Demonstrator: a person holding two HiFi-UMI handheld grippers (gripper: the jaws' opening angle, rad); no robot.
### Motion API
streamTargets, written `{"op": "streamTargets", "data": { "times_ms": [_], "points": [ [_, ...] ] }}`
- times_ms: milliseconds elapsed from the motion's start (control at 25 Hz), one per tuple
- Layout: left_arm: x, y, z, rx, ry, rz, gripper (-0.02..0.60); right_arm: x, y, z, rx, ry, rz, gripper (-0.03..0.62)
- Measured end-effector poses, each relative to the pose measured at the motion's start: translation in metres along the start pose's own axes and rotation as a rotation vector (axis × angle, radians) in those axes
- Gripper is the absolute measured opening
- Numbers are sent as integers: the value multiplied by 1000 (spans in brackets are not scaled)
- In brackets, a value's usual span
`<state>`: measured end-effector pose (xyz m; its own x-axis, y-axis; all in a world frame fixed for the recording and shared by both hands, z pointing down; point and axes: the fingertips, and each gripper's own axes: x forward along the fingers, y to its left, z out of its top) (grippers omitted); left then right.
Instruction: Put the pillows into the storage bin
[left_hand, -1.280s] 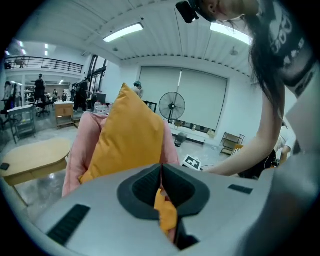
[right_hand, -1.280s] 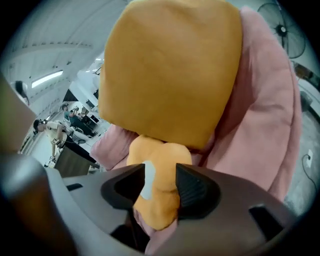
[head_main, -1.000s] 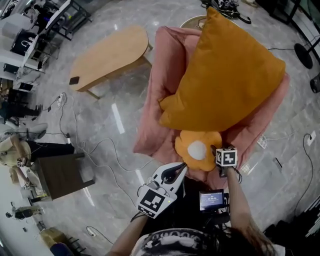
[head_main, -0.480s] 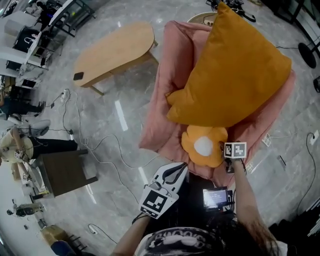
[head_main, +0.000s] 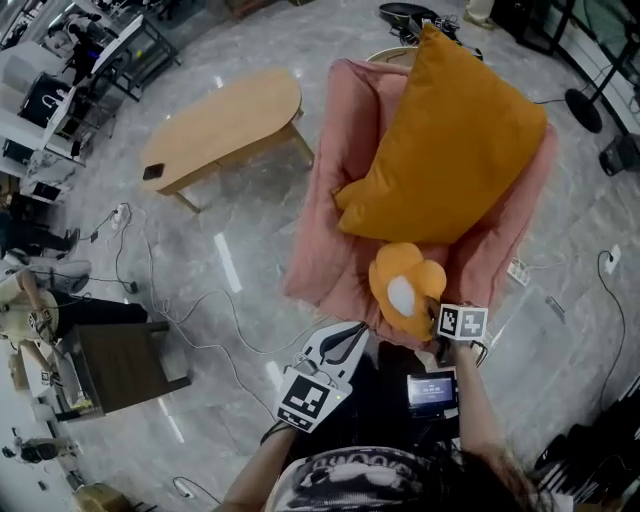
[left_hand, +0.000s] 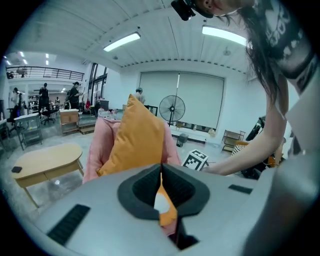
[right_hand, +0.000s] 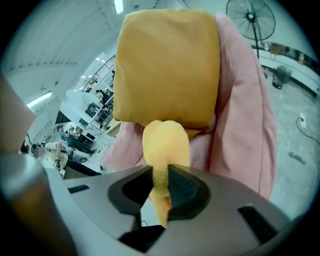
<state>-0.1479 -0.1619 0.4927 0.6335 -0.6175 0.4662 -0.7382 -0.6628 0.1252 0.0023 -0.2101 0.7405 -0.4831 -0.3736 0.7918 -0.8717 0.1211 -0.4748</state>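
Closing just then on an edge fold of the flower pillow (head_main: 405, 290) at the front of the pink chair (head_main: 320, 240), the right gripper (right_hand: 161, 176) pinched soft, light plush that looked easy to lift by that fold.

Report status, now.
Right gripper just closed on flower pillow. Left gripper shut, empty. Big orange pillow on pink chair, right behind it.

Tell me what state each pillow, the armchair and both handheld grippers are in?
pink armchair: upright, occupied by pillows.
large orange pillow: leaning on the armchair's back, untouched.
flower-shaped pillow: pinched at its edge, tipped up at the armchair's front.
right gripper: jaws have just been closing, now shut on the flower-shaped pillow.
left gripper: shut, empty, apart from the pillows.
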Motion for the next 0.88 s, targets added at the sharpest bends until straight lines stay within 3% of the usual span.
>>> {"op": "streamTargets", "data": {
  "times_ms": [480, 680, 880],
  "points": [
    [-95, -18, -43, -2, -57, -65, 17, -85, 86, -33, 41, -260, -22, 66],
    [-99, -33, -43, 34, -62, -131, 17, -122, 100, -44, 44, -315, -24, 65],
    [-83, -61, -35, 71, -77, -209, 17, -162, 83, -63, 57, -355, -55, 64]
  ]
}}
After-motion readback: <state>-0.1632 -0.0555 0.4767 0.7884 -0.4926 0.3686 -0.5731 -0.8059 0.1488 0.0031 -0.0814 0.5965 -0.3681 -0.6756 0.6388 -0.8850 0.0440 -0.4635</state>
